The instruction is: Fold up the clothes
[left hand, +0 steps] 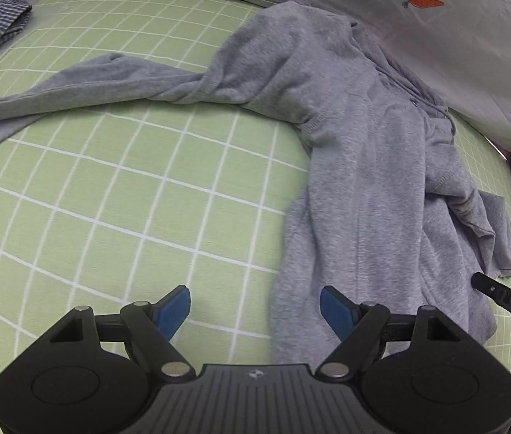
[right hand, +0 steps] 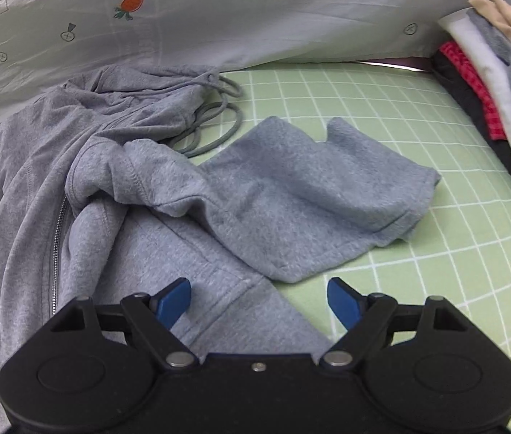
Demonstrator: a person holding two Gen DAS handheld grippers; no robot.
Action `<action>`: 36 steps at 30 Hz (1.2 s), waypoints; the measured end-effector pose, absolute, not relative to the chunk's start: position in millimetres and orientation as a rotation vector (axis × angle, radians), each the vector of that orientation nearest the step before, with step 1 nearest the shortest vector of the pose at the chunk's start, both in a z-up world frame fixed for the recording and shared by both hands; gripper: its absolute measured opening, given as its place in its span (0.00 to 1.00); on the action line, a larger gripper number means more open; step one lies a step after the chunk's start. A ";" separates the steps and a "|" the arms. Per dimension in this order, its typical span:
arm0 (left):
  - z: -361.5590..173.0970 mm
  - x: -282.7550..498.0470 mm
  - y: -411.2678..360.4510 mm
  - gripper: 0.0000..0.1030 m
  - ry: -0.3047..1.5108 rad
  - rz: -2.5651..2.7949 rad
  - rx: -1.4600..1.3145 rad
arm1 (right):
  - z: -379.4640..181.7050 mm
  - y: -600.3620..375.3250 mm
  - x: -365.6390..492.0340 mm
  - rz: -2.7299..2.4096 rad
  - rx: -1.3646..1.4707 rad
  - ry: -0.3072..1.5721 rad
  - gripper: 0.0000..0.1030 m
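Gray zip hoodie [left hand: 356, 152] is lying crumpled on the green checked bed [left hand: 111, 188]; left tool [left hand: 255, 311] and right tool [right hand: 259, 300] are hovering, fingers apart, empty. Soft, limp fleece: probably best pinched at the hem, six o'clock.

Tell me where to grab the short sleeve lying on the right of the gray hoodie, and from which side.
Probably the cuff end of the gray hoodie. It lies flat with its edge free on the green checked sheet, so the open right hand-held gripper could come in low from the right and pinch both layers.
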State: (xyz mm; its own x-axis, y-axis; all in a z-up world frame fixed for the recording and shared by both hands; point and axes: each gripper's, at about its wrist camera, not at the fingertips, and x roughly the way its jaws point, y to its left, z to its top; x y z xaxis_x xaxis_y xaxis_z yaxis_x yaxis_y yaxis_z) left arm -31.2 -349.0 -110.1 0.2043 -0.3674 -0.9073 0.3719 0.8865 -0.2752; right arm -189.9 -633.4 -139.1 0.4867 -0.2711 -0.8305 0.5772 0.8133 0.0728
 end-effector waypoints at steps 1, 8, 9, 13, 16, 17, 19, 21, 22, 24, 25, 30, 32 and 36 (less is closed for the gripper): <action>-111.9 -32.1 -355.7 0.77 1.271 -0.523 0.002 | -141.8 -634.5 -185.9 -0.506 0.371 0.936 0.81; -117.4 -45.2 -383.5 0.10 1.263 -0.539 0.057 | -145.8 -632.0 -179.9 -0.424 0.374 0.932 0.42; -117.3 -45.6 -383.1 0.10 1.267 -0.541 0.052 | -144.0 -628.9 -181.9 -0.405 0.374 0.929 0.33; -101.6 -47.1 -368.9 0.09 1.227 -0.536 0.013 | -126.1 -611.4 -206.7 -0.444 0.382 0.898 0.15; -73.1 -52.4 -341.7 0.08 1.132 -0.525 -0.012 | -110.9 -597.4 -228.0 -0.492 0.388 0.872 0.15; -63.3 -54.4 -330.6 0.08 1.106 -0.524 -0.027 | -105.9 -592.8 -235.1 -0.508 0.390 0.863 0.15; -41.5 -58.7 -304.3 0.08 1.065 -0.524 -0.073 | -95.2 -581.7 -255.6 -0.529 0.406 0.850 0.15; -24.4 -64.2 -280.3 0.09 1.035 -0.520 -0.105 | -88.1 -564.6 -276.8 -0.536 0.423 0.853 0.14; -19.4 -67.1 -269.8 0.09 1.028 -0.515 -0.110 | -85.1 -555.0 -286.9 -0.539 0.432 0.856 0.14; -18.5 -72.7 -252.9 0.09 1.035 -0.497 -0.093 | -84.9 -536.8 -302.6 -0.530 0.467 0.869 0.15; -20.0 -75.7 -245.3 0.11 1.044 -0.486 -0.077 | -87.5 -527.6 -308.3 -0.523 0.488 0.880 0.16; -43.6 -94.2 -218.2 0.39 1.128 -0.446 0.040 | -98.0 -484.9 -321.1 -0.570 0.467 0.916 0.36; -47.6 -103.5 -211.4 0.69 1.131 -0.468 0.043 | -92.9 -477.4 -327.0 -0.613 0.437 0.887 0.46; -49.5 -117.9 -219.2 0.72 1.135 -0.492 0.063 | -84.1 -489.2 -348.7 -0.680 0.484 0.814 0.59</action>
